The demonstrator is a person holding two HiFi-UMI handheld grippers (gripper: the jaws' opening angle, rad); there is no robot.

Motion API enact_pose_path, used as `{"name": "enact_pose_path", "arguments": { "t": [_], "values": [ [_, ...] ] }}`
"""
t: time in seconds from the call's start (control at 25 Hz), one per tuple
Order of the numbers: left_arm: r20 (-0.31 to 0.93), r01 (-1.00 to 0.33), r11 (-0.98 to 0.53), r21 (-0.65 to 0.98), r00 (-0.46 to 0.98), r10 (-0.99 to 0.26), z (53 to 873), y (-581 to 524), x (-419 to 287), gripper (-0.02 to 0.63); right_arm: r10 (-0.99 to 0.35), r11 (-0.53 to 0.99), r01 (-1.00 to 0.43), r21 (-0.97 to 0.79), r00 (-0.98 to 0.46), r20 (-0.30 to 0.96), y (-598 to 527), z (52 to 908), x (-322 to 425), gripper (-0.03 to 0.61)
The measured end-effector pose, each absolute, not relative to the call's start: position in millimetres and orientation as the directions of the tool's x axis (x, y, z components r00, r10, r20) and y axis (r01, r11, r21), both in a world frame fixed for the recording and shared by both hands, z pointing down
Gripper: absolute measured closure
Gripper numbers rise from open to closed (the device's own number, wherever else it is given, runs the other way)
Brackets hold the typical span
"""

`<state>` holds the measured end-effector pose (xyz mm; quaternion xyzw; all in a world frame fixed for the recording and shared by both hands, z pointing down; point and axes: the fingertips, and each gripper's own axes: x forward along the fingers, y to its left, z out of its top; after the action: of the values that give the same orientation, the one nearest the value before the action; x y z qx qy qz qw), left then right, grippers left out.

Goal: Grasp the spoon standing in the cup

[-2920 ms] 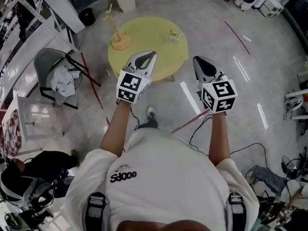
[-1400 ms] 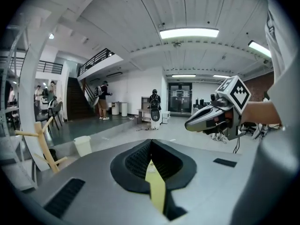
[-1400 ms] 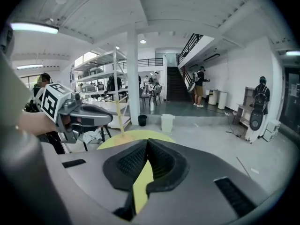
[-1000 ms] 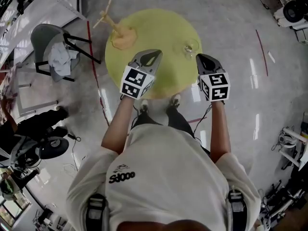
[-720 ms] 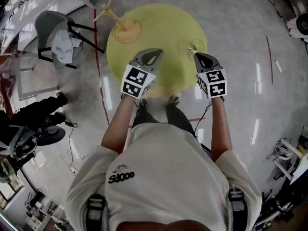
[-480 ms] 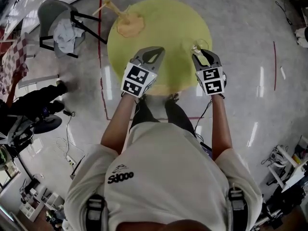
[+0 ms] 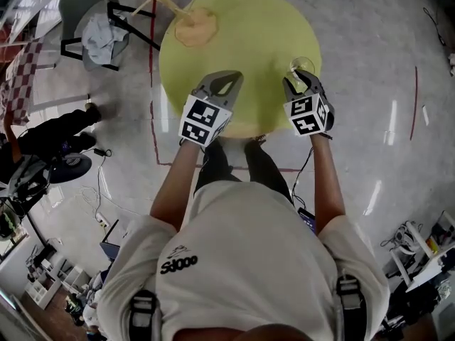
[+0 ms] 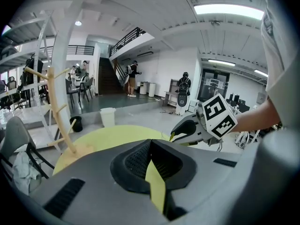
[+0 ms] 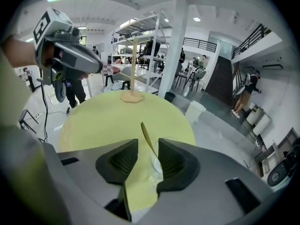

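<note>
A clear glass cup [image 7: 301,65] stands near the right edge of the round yellow table [image 7: 242,41], with a yellowish spoon [image 9: 148,141] leaning upright in it. My right gripper [image 7: 299,82] hovers at the cup. Its jaws are opening, and the spoon's handle rises in the gap between them with neither pad pressing on it. The right jaw hides most of the cup [image 9: 155,162] in the right gripper view. My left gripper [image 7: 220,85] hangs over the table's near edge, shut and empty. The left gripper view shows the right gripper [image 8: 187,128] from the side.
A wooden branched stand [image 7: 192,23] sits on the table's far left side. Beyond the table stands a grey chair with a cloth [image 7: 96,23], and a person in black [image 7: 50,144] is at the left. A white bin [image 8: 108,116] stands on the floor behind the table.
The person has walked up to the table. My right gripper has come forward to the cup and its jaws have parted around the spoon. The left gripper has stayed shut.
</note>
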<state>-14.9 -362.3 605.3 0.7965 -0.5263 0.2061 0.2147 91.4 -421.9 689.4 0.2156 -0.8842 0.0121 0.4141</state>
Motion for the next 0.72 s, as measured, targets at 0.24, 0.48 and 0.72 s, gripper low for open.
{"name": "enact_pose_path", "arguments": {
  "t": [0.24,0.48,0.72],
  "values": [
    [0.565,-0.928,-0.349,0.128,0.357,-0.744,613.9,-356.1,-19.9,0.586,-0.384,0.91,-0.366,0.195,-0.567,0.728,-422.8,696.4,82.5,0.476],
    [0.573,-0.922,-0.373,0.103,0.362,-0.735,621.8,-344.9,-32.0,0.586,-0.436,0.887,-0.392,0.242,-0.545,0.716,-425.0,701.6,72.4,0.54],
    [0.559,-0.909,-0.406,0.089,0.383,-0.736,598.5,-336.5,-34.0,0.586,-0.499,0.854,-0.431,0.292,-0.514,0.698,-422.6,675.1,80.4,0.549]
  ]
}}
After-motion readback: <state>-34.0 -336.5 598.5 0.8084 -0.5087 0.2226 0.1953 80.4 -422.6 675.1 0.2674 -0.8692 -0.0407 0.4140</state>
